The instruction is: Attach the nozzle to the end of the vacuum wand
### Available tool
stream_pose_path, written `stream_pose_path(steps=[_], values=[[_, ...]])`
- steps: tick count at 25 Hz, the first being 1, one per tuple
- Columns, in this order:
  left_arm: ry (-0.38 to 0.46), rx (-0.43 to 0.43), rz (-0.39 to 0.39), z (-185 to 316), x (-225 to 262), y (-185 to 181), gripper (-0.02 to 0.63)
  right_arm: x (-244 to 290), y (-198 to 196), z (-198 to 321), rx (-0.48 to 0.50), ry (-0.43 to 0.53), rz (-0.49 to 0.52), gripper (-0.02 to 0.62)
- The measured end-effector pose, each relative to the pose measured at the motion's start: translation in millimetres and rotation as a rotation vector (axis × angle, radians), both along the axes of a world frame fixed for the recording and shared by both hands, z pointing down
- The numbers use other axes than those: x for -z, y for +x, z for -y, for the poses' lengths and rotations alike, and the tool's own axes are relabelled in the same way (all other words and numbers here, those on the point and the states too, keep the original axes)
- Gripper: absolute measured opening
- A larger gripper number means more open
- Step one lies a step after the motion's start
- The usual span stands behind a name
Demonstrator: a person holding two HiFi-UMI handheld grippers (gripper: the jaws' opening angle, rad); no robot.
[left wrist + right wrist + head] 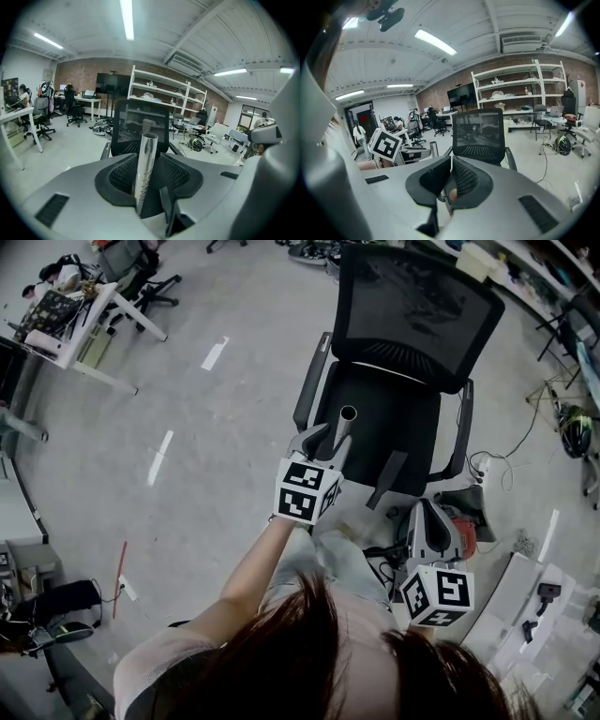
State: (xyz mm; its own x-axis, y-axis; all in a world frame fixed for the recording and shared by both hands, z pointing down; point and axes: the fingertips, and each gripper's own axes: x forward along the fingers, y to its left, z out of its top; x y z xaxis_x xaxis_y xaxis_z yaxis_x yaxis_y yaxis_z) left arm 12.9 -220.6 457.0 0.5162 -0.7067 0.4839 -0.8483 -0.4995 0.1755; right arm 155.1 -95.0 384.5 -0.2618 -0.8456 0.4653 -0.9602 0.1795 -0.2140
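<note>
Evidently fitting is not yet happening: the left gripper's [151,190] jaws are standing spread around the shiny silver metal wand tube [145,164], in front of the black mesh office chair [412,306], while the right gripper's [450,183] are pressing together. Next, it is looking necessary to fetch the slim grey nozzle [387,481], seemingly lying on that chair's seat

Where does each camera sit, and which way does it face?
Head view: on the person's head, facing steeply down at the office chair; shows hair, the left arm, the left hand-held gripper and right hand-held gripper.
Left gripper view: on the left hand-held gripper, facing along its open jaws, the metal wand between them.
Right gripper view: on the right hand-held gripper, facing along its shut jaws.
Shared: all three show the office chair.
</note>
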Motion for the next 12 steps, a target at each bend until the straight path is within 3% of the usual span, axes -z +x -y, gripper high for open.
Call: stream_pose_path(steps=[12], values=[[-0.033, -0.008, 0.043, 14.5, -27.4, 9.8, 0.158, -10.4, 13.6, -4.3, -0.030, -0.037, -0.009, 0.028]])
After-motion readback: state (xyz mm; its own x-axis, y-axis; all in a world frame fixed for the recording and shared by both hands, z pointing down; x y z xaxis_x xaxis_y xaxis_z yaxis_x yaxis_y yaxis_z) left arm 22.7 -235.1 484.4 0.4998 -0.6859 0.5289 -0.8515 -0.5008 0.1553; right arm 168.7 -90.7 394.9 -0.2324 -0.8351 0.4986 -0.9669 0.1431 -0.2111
